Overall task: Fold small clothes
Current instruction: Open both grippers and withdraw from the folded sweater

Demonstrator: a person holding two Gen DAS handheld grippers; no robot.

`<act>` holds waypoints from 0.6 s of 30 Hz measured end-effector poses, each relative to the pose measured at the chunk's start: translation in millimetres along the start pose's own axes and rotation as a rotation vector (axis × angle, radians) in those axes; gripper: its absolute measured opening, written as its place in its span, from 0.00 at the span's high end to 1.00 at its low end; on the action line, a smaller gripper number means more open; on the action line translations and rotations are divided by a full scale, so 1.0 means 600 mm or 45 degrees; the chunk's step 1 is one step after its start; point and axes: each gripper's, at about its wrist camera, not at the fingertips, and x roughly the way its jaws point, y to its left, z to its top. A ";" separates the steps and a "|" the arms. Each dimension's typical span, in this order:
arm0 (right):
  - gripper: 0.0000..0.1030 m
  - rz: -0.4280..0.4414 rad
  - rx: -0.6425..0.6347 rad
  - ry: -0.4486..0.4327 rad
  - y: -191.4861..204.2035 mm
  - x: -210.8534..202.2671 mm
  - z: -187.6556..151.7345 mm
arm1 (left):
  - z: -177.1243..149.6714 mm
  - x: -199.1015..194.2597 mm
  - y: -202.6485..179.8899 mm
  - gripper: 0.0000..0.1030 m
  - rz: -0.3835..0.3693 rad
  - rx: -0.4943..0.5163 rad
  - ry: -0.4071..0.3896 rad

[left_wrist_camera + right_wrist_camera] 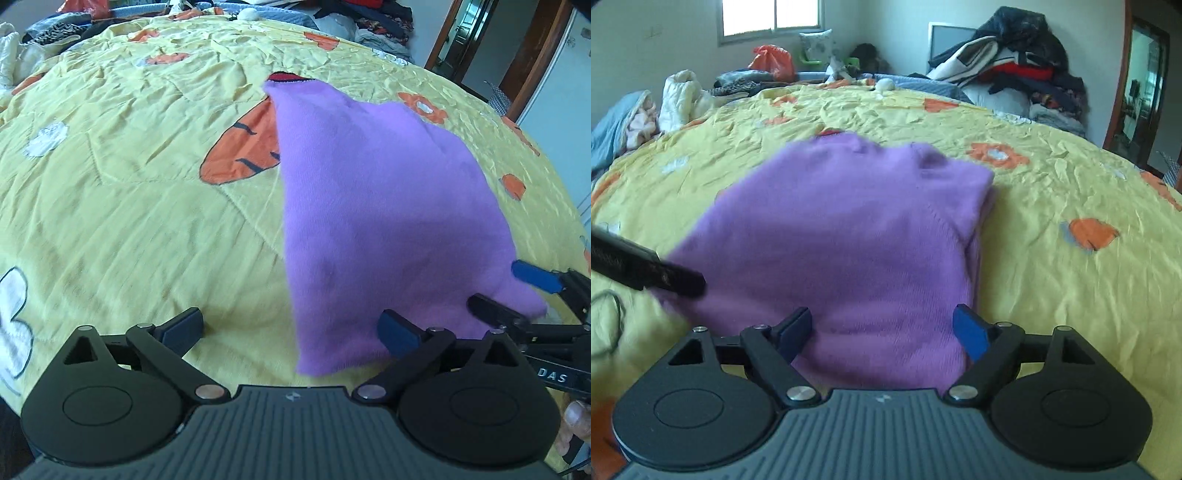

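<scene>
A purple knit garment (369, 206) lies folded flat on the yellow bedspread (129, 221), with a bit of red (284, 76) showing at its far end. My left gripper (291, 332) is open at the garment's near left corner; its right finger rests over the cloth and its left finger is over bare bedspread. In the right wrist view the same garment (842, 236) fills the middle, and my right gripper (882, 334) is open, straddling its near edge. The right gripper (517, 295) also shows at the garment's near right corner. One left finger (665, 277) reaches in from the left.
The bedspread (1052, 295) carries orange flower and carrot patches. Heaps of clothes (1015, 70) and bags line the far side of the bed. A doorway (1141, 96) stands at the right. A thin cable (609, 314) loops on the bed at left. A person's fingers (576, 424) hold the right gripper.
</scene>
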 end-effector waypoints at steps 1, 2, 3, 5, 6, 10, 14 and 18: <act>0.19 -0.008 0.008 -0.013 0.002 -0.010 -0.005 | -0.007 -0.005 0.001 0.00 0.011 0.000 -0.005; 0.17 -0.019 0.028 -0.016 0.001 -0.022 -0.010 | -0.015 -0.010 0.004 0.00 0.024 -0.012 -0.012; 0.14 -0.037 0.064 -0.012 -0.001 -0.033 -0.015 | -0.023 -0.015 0.007 0.00 0.035 -0.025 -0.017; 0.04 -0.054 0.131 -0.006 -0.008 -0.054 -0.032 | -0.040 -0.024 0.006 0.00 0.069 -0.020 -0.032; 0.03 -0.060 0.150 0.001 -0.010 -0.062 -0.043 | -0.047 -0.028 0.004 0.00 0.091 -0.013 -0.039; 0.02 -0.074 0.203 0.070 -0.012 -0.075 -0.080 | -0.078 -0.034 -0.013 0.00 0.195 0.046 -0.069; 0.01 -0.111 0.202 0.077 0.003 -0.088 -0.093 | -0.094 -0.041 -0.018 0.00 0.214 0.030 -0.098; 0.00 -0.134 0.138 0.088 0.027 -0.086 -0.097 | -0.099 -0.045 -0.024 0.00 0.226 0.017 -0.098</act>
